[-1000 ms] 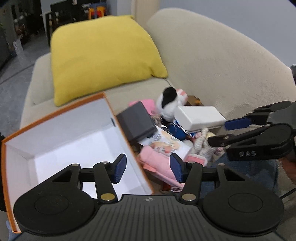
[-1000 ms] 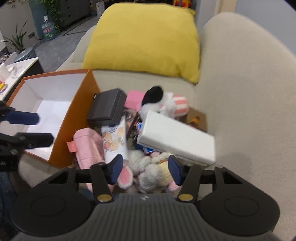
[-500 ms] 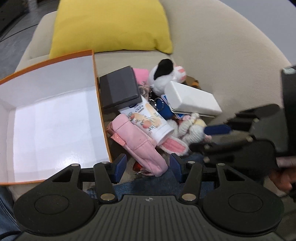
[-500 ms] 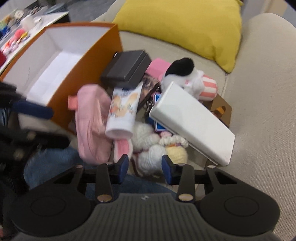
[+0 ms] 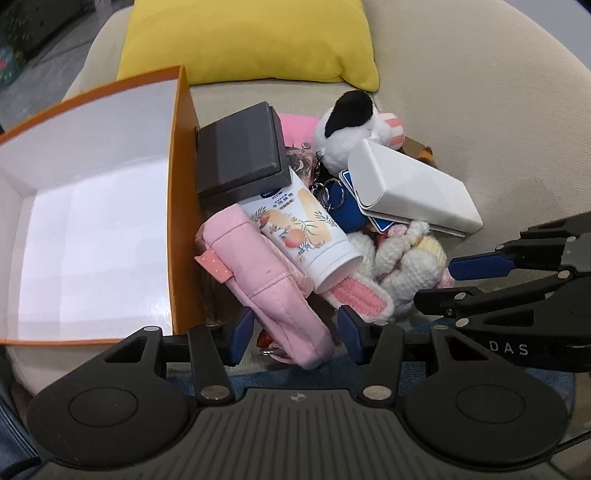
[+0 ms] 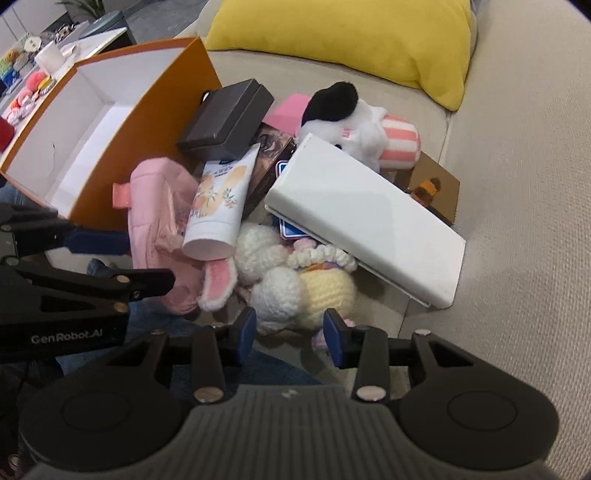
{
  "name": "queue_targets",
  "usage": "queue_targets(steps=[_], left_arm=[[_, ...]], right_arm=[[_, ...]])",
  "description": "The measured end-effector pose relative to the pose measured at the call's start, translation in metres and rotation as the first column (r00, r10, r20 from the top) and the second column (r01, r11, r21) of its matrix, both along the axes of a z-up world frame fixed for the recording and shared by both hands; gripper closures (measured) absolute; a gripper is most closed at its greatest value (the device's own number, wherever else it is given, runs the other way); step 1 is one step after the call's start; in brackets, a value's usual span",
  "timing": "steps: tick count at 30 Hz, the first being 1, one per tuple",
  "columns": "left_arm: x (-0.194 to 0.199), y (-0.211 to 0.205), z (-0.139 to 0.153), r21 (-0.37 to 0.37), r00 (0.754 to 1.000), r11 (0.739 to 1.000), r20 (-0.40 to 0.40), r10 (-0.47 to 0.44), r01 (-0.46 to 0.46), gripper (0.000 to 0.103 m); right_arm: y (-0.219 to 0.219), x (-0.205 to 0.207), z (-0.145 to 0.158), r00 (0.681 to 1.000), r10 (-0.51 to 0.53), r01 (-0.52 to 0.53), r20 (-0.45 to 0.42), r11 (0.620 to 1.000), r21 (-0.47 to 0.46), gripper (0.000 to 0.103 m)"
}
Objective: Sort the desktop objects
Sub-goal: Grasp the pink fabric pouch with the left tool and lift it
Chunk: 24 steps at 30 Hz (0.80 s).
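Where the sofa seat (image 5: 236, 90) meets its left edge, an orange box (image 5: 177, 206) with a white inside stands open. Leaning on its right wall is a dark grey box (image 5: 240, 151), and below that a pink pouch (image 5: 266, 280) lies with the left tongs (image 5: 293, 338) spread apart on either side of its near end, not clamped on it. A white tube with peach print (image 5: 306, 229) rests across the pouch. Next come a crocheted bunny (image 6: 295, 291), just ahead of the right tongs (image 6: 290, 330), which are also apart and hold nothing, then a black-eared plush (image 6: 340, 114) and a long white case (image 6: 365, 218) tilted over the pile. A yellow cushion (image 6: 351, 33) sits at the sofa's back edge.
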<state>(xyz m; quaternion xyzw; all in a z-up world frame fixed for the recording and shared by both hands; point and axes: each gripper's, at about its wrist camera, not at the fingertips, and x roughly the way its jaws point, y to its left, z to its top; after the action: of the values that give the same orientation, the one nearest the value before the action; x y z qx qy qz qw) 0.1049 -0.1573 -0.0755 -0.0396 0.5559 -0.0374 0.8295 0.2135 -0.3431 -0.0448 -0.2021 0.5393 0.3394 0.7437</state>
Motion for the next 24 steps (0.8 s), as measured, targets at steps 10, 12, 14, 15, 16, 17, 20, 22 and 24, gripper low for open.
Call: queue_targets(steps=[10, 12, 14, 15, 16, 17, 20, 22, 24], left_arm=[[-0.014, 0.003, 0.009, 0.034, 0.996, 0.997, 0.061, -0.072, 0.070, 0.085], [-0.020, 0.004, 0.018, 0.048, 0.991, 0.995, 0.098, -0.090, 0.086, 0.088], [-0.025, 0.006, 0.027, 0.057, 0.986, 0.994, 0.128, -0.103, 0.096, 0.089], [-0.027, 0.008, 0.032, 0.056, 0.984, 0.993, 0.140, -0.110, 0.103, 0.090], [-0.029, 0.009, 0.034, 0.057, 0.982, 0.992, 0.151, -0.117, 0.110, 0.090], [-0.030, 0.009, 0.035, 0.060, 0.980, 0.991, 0.153, -0.126, 0.119, 0.090], [-0.027, 0.009, 0.027, 0.051, 0.986, 0.991, 0.110, -0.128, 0.122, 0.089], [-0.025, 0.008, 0.021, 0.022, 0.989, 0.992, 0.078, -0.126, 0.125, 0.086], [-0.023, 0.005, 0.019, 0.014, 0.991, 0.993, 0.068, -0.117, 0.117, 0.084]], right_arm=[[-0.004, 0.010, -0.006, 0.999, -0.008, 0.008, -0.037, 1.000, 0.005, 0.053], [-0.004, 0.010, -0.004, 0.999, 0.000, 0.000, -0.036, 1.000, 0.012, 0.053], [-0.002, 0.009, -0.004, 0.999, 0.008, -0.007, -0.036, 1.000, 0.016, 0.053], [-0.002, 0.008, -0.004, 0.999, 0.013, -0.013, -0.034, 1.000, 0.017, 0.053], [0.000, 0.008, -0.005, 0.999, 0.018, -0.017, -0.031, 1.000, 0.015, 0.053], [0.001, 0.007, -0.006, 0.999, 0.020, -0.020, -0.026, 1.000, 0.010, 0.053], [0.001, 0.008, -0.007, 1.000, 0.011, -0.011, -0.023, 1.000, 0.003, 0.053], [0.000, 0.010, -0.008, 1.000, -0.002, 0.002, -0.024, 1.000, 0.004, 0.053], [-0.001, 0.012, -0.009, 1.000, -0.007, 0.007, -0.024, 1.000, 0.004, 0.053]])
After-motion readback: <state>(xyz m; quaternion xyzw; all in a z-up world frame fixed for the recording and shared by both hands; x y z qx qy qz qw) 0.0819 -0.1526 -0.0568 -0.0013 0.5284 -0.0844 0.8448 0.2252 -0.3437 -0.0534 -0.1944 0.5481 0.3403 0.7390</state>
